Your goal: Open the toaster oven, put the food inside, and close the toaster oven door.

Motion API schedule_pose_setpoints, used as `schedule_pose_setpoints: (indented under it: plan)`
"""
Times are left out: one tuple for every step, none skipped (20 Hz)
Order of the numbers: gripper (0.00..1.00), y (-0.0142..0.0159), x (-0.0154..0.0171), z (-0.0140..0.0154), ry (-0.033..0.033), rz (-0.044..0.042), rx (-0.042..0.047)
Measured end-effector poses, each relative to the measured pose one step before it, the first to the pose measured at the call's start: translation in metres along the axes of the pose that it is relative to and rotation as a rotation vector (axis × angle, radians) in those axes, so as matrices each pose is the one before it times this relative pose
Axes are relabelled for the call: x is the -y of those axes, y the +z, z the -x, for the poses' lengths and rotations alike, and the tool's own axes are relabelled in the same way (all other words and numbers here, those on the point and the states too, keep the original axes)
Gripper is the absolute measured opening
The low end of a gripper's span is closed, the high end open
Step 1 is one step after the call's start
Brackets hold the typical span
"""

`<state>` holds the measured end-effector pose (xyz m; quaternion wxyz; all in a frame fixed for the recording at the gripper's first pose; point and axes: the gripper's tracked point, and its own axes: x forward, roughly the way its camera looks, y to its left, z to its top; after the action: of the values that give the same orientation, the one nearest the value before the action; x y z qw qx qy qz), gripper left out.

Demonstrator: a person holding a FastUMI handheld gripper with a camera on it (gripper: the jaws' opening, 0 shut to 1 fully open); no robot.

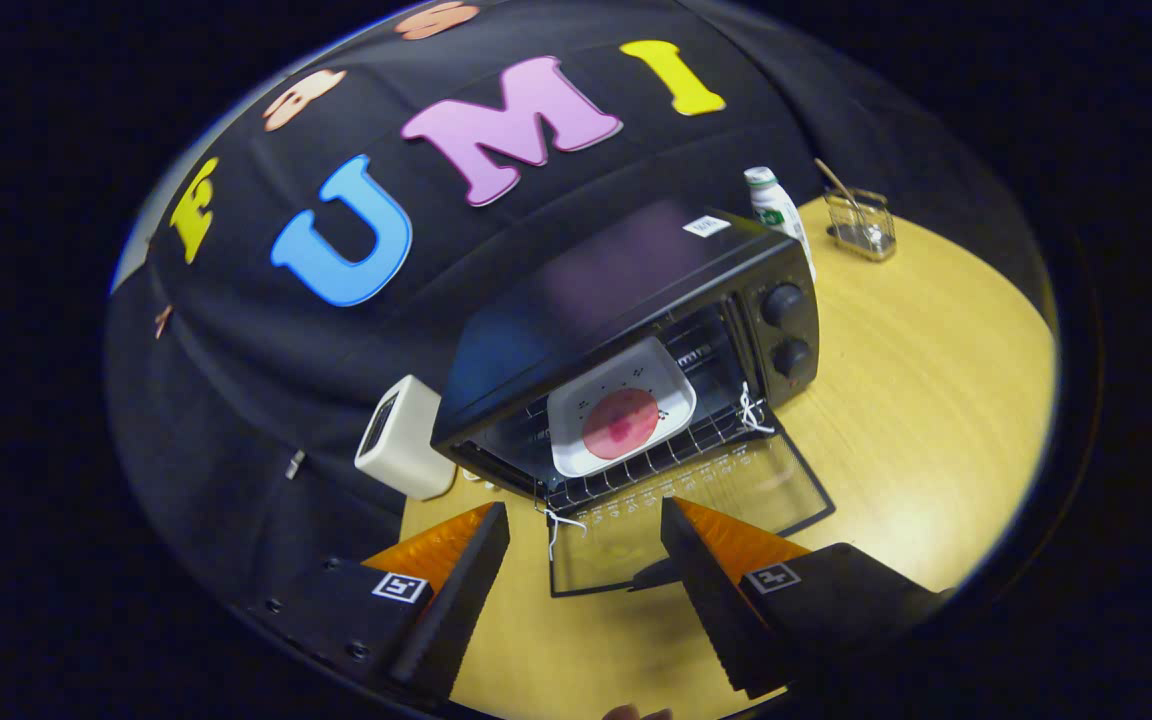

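The white tray of pink food [621, 405] sits inside the black toaster oven [636, 330]. Our gripper [586, 560] hangs empty, jaws spread, above its lowered glass door [706, 510]; next we lift it shut.

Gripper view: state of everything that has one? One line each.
Black toaster oven: open, rack inside.
Glass oven door: folded down flat toward the claw.
White square tray with round pink food: inside the oven on the rack.
Claw: open, empty, fingers either side of the door's front edge.
White bottle: upright, capped.
Clear glass holder: upright, stick leaning in it.
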<state>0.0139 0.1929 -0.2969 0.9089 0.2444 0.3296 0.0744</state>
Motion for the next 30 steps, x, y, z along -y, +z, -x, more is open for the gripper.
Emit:
schedule_pose_setpoints:
  plan:
    - [0.98, -0.00497, 0.00080, 0.00363, -0.00230, 0.07788, 0.00315]
    - [0.99, -0.00736, 0.00091, 0.00288, -0.00137, 0.06861, -0.00780]
    - [0.99, -0.00889, 0.00061, 0.00127, -0.00049, 0.05747, -0.01155]
    - [0.99, -0.00844, 0.00105, -0.00115, -0.00231, 0.04502, -0.01770]
    - [0.99, -0.01133, 0.00016, -0.00059, -0.00257, 0.03441, -0.02361]
    - [0.99, -0.01362, 0.00241, -0.00360, -0.00504, 0.02427, -0.02927]
    - [0.99, -0.01367, 0.00173, -0.00397, -0.00831, 0.01143, -0.03227]
    - [0.99, -0.01480, 0.00079, -0.00539, -0.00343, 0.00670, -0.03567]
    - [0.99, -0.01518, 0.00257, -0.00749, -0.00923, 0.00016, -0.03831]
    - [0.99, -0.01170, 0.00150, -0.00491, -0.00784, -0.00477, -0.02783]
    - [0.99, -0.01135, 0.00108, -0.00656, -0.01326, -0.00242, -0.02279]
    - [0.99, -0.00732, 0.00203, -0.00656, -0.01384, -0.00090, -0.02035]
    - [0.99, -0.00541, 0.00056, -0.00540, -0.01238, -0.00289, -0.01527]
    - [0.99, -0.00405, 0.00119, -0.00538, -0.01293, -0.00080, -0.01442]
    - [0.99, -0.00255, -0.00030, -0.00603, -0.01190, -0.00570, -0.01300]
    - [0.99, -0.00134, -0.00032, -0.00521, -0.01300, -0.00664, -0.00995]
    - [0.99, -0.00129, 0.00060, -0.00545, -0.01437, -0.00663, -0.01339]
    - [0.99, -0.00152, 0.00057, -0.00474, -0.01636, -0.01193, -0.01260]
    - [0.99, -0.00005, -0.00047, -0.00126, -0.01612, -0.01055, -0.01167]
    - [0.99, 0.00020, 0.00243, -0.00369, -0.01998, -0.00691, -0.00405]
    - [0.99, 0.00089, 0.00222, -0.00577, -0.01938, -0.00173, -0.00106]
    - [0.99, 0.00094, 0.00172, -0.00367, -0.01226, 0.00073, 0.00045]
    - [0.99, 0.00158, 0.00125, -0.00230, -0.00799, -0.00064, -0.00063]
    - [0.99, -0.00116, -0.00056, -0.00189, -0.00050, -0.00045, -0.01004]
    - [0.99, 0.00049, 0.00014, 0.00119, -0.00181, 0.00632, 0.00394]
    - [0.99, 0.00236, 0.00128, 0.00259, -0.00263, 0.01226, 0.01068]
    - [0.99, 0.00283, 0.00070, 0.00417, -0.00036, 0.00099, 0.01336]
    - [0.99, 0.00339, -0.00146, 0.00397, 0.00415, -0.00567, 0.01554]
    - [0.99, 0.00609, 0.00033, 0.00423, 0.00239, -0.00291, 0.01910]
    - [0.99, 0.00711, 0.00016, 0.00109, 0.00501, 0.00363, 0.01700]
